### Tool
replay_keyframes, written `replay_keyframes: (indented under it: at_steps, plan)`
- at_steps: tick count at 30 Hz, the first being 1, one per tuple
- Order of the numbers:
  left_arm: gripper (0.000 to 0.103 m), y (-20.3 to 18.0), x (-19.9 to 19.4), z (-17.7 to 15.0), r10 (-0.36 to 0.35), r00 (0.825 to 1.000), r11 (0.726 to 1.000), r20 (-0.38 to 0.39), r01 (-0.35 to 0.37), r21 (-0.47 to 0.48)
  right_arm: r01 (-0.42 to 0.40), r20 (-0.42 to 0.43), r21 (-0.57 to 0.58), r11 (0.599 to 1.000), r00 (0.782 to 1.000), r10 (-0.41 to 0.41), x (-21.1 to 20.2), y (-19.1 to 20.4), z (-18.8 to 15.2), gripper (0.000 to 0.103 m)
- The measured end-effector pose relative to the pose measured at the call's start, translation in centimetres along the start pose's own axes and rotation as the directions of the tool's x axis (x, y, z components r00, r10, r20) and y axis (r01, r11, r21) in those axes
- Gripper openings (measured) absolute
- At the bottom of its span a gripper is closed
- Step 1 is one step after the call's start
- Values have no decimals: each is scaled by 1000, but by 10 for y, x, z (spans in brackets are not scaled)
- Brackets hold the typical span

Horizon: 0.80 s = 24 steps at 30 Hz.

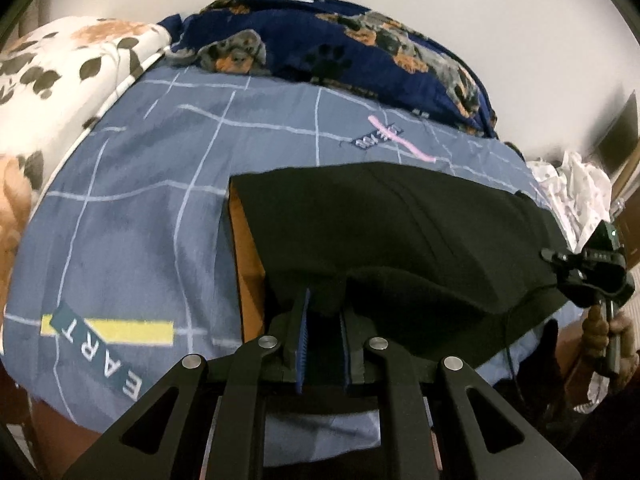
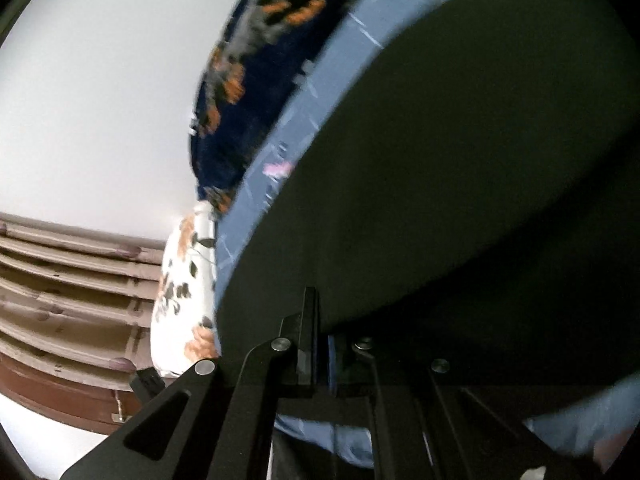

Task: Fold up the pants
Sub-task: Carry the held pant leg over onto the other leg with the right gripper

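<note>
Black pants (image 1: 400,220) lie across a blue checked bed sheet (image 1: 140,200). My left gripper (image 1: 324,304) is shut on their near edge, with a bunch of black cloth pinched between the blue pads. An orange surface (image 1: 248,248) shows under the pants' left edge. At the pants' right end a person's hand (image 1: 616,332) holds the other gripper. In the blurred right wrist view the pants (image 2: 460,180) fill most of the picture. My right gripper (image 2: 326,336) is shut on their edge, and the cloth drapes over its right finger.
A navy dog-print blanket (image 1: 340,48) is heaped at the far side of the bed. A white floral quilt (image 1: 60,72) lies to the left and a white dotted cloth (image 1: 572,188) to the right. Brown pleated fabric (image 2: 72,292) hangs beyond the bed's end.
</note>
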<state>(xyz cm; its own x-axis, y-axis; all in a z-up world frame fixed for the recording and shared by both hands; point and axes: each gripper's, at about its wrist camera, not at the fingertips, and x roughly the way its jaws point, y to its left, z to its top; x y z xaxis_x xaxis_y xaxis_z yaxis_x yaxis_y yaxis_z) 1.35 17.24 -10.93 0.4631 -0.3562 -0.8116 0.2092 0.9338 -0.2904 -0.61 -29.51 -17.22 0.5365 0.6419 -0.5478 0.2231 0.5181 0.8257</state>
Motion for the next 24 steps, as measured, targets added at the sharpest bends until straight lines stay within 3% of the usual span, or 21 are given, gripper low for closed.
replay_keyframes:
  at_steps: [6, 15, 20, 24]
  plan:
    - [14, -4, 5, -17, 37, 999, 998, -18, -36, 47, 29, -40, 68, 997, 999, -26, 10, -29, -23, 5]
    - [16, 6, 6, -12, 74, 997, 997, 19, -75, 12, 14, -68, 57, 998, 998, -10, 25, -23, -32, 5]
    - [26, 12, 1, -21, 141, 990, 989, 7, -142, 32, 16, -85, 58, 998, 996, -11, 29, -24, -38, 5]
    - [34, 27, 1, -26, 170, 985, 985, -4, -170, -21, 16, -101, 55, 998, 995, -11, 34, -24, -38, 5]
